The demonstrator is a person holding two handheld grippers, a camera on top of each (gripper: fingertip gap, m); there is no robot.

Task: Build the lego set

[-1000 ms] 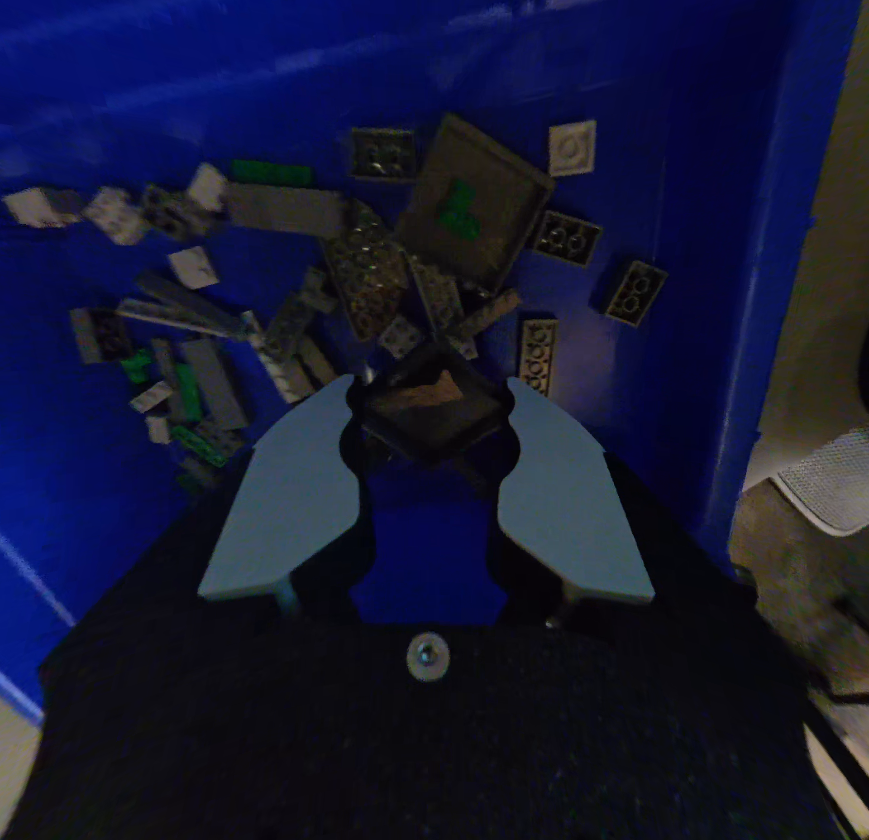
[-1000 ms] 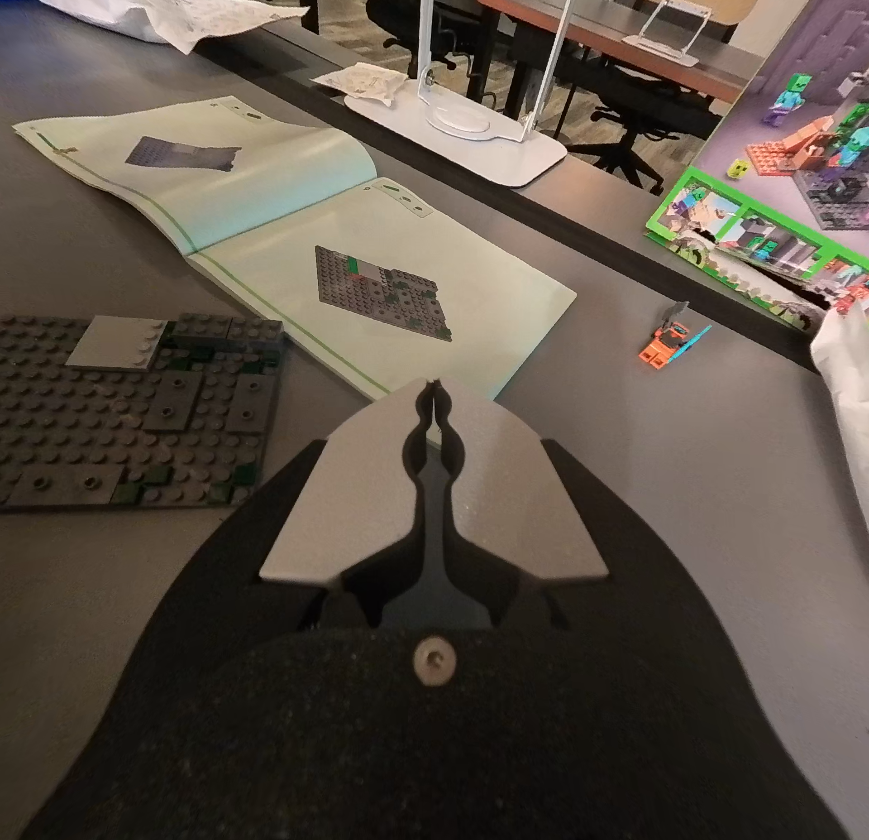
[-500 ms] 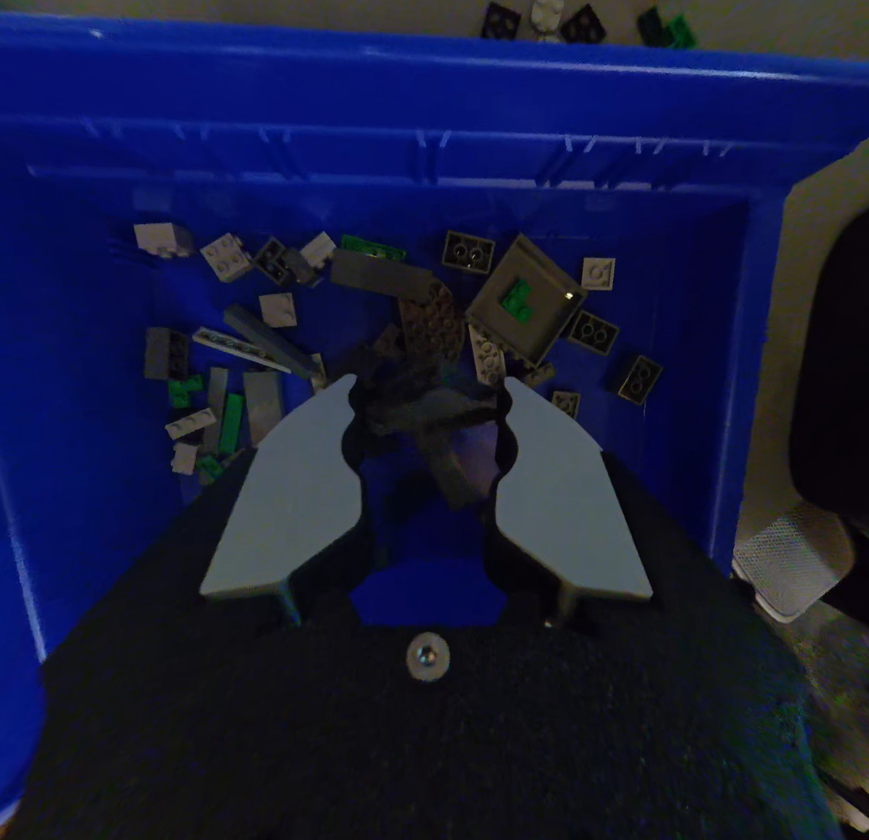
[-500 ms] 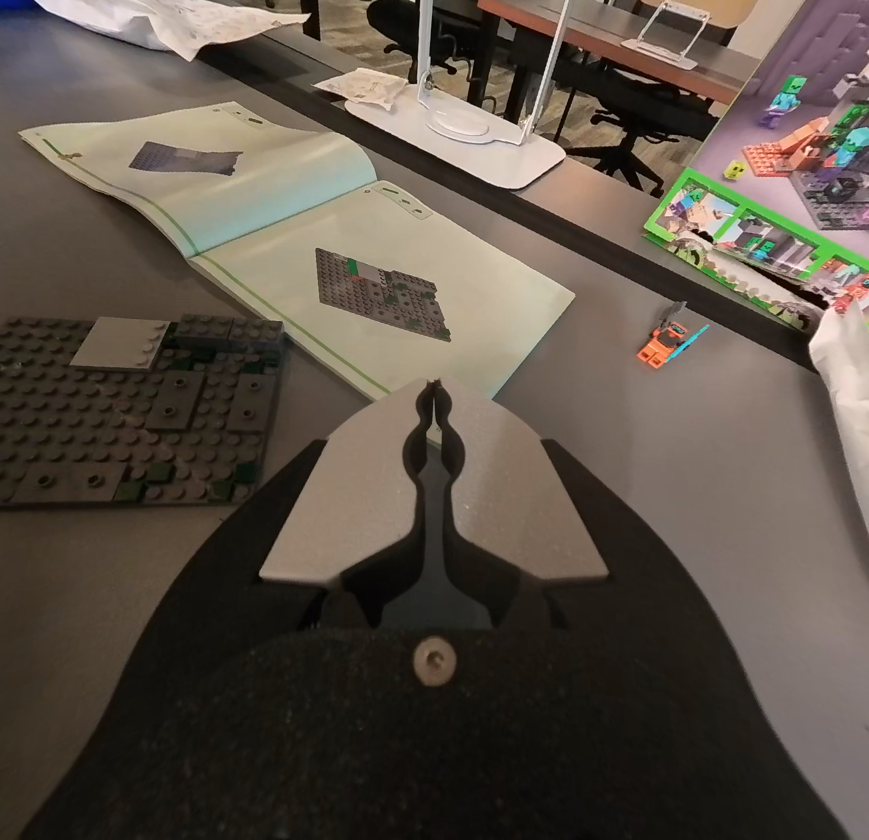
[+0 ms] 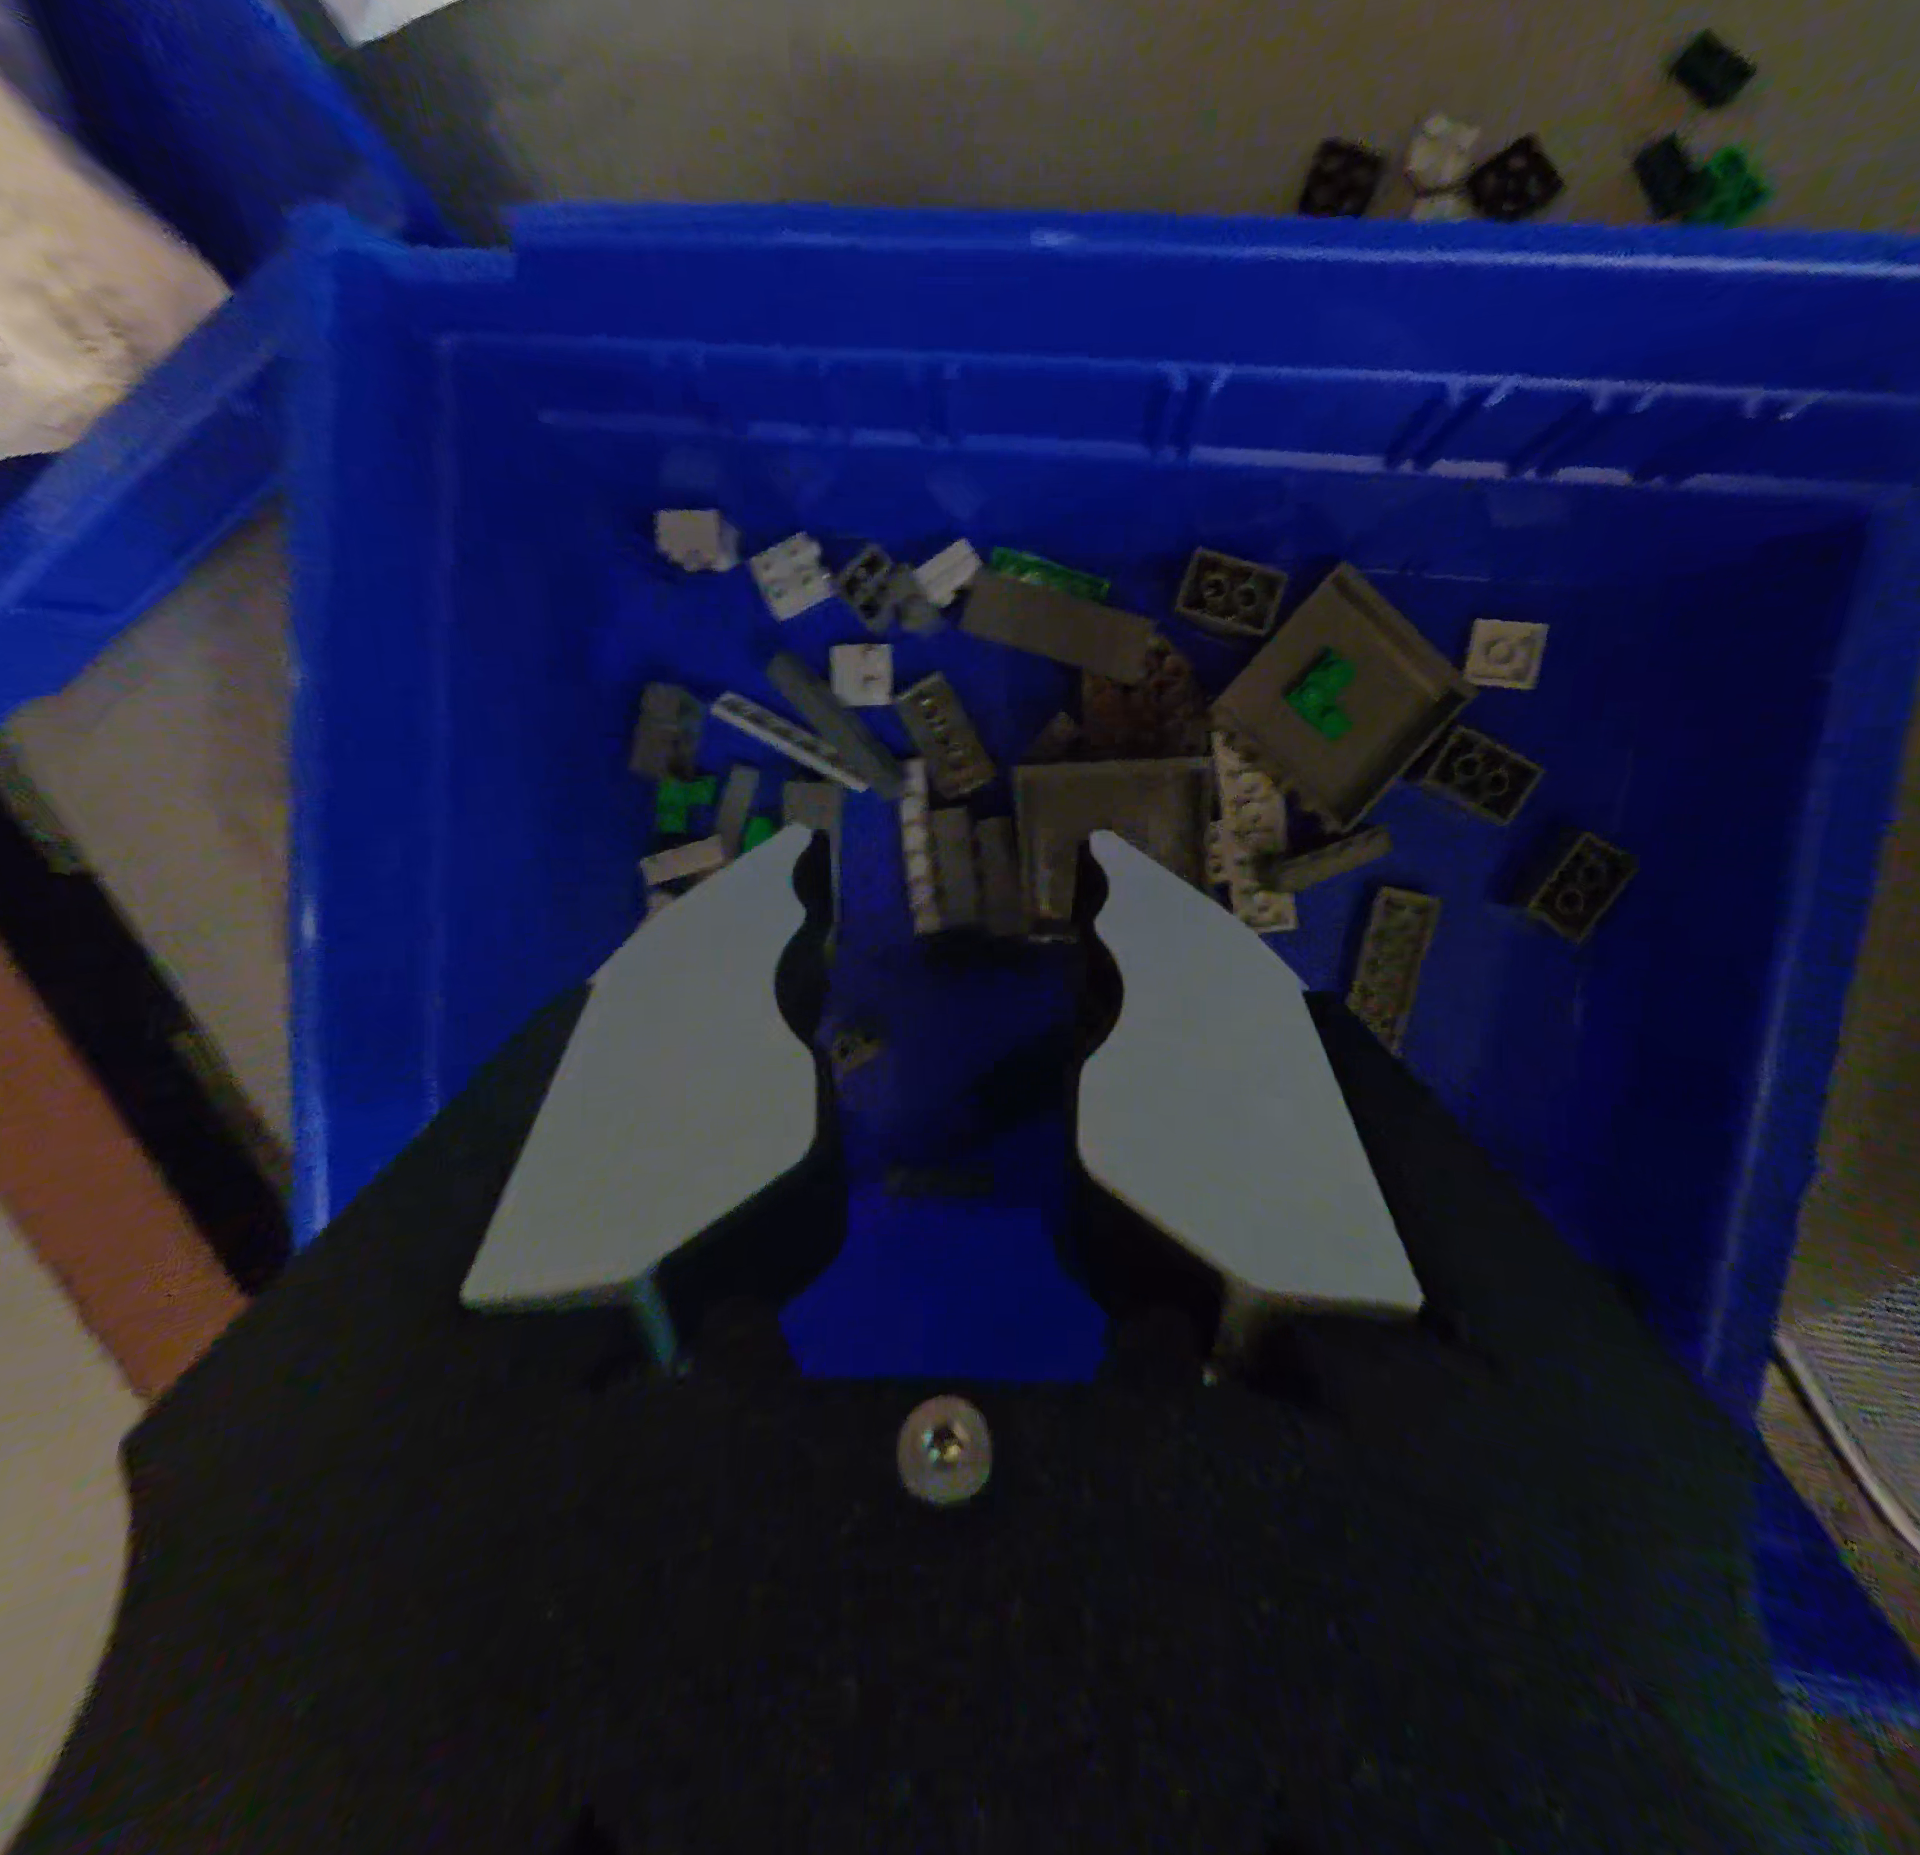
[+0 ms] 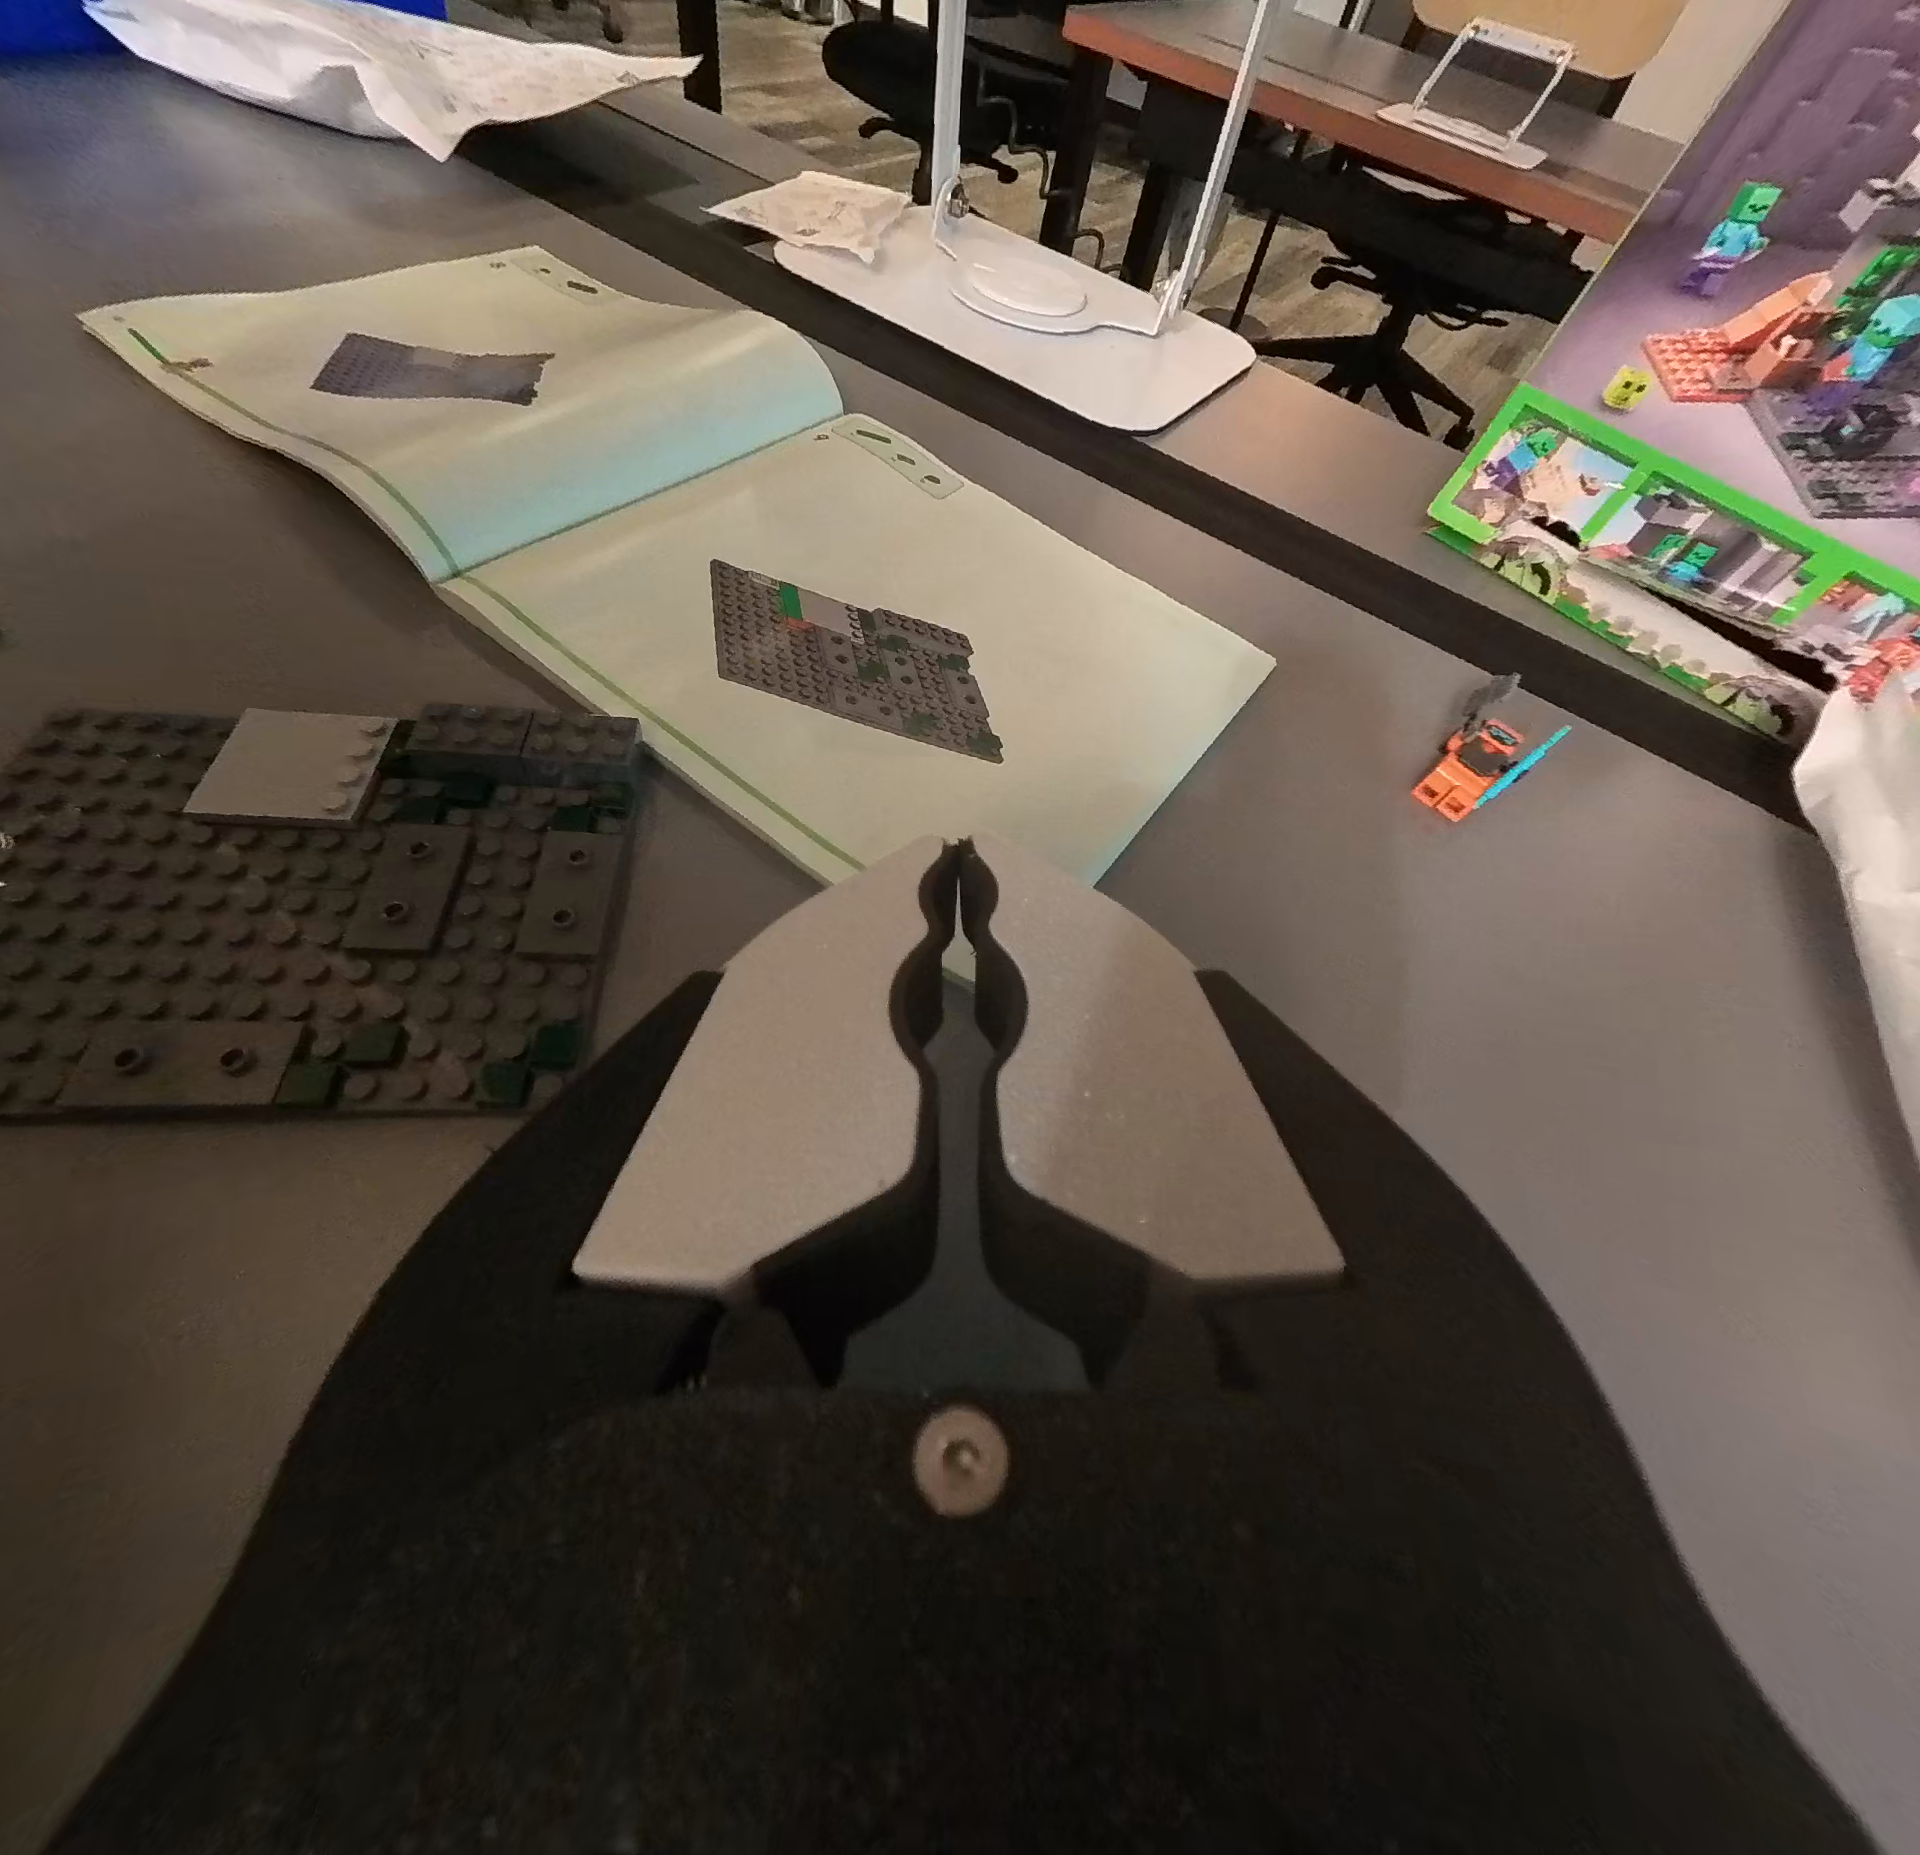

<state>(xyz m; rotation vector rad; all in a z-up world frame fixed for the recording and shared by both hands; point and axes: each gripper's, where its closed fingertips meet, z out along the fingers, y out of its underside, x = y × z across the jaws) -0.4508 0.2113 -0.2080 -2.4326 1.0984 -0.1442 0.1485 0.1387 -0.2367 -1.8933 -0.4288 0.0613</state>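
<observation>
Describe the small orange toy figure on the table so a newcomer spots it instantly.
Start at the purple-and-green set box at the table's right edge. Just in front of it, right of the open instruction booklet, the orange figure lies alone on bare grey table. It is the only bright orange thing there.

1. Your left wrist cam looks steeply down along its fingers [image 5: 675, 1078] into the blue bin [image 5: 1039, 278] from above, close enough that the bin fills most of the frame.
2. Your right wrist cam sits low over the counter [image 6: 1455, 1026], looking forward along its fingers [image 6: 810, 1078] at a shallow angle toward the open booklet [image 6: 623, 517], with the room behind.
3. Honestly the two views don't share anything I can match up.
</observation>
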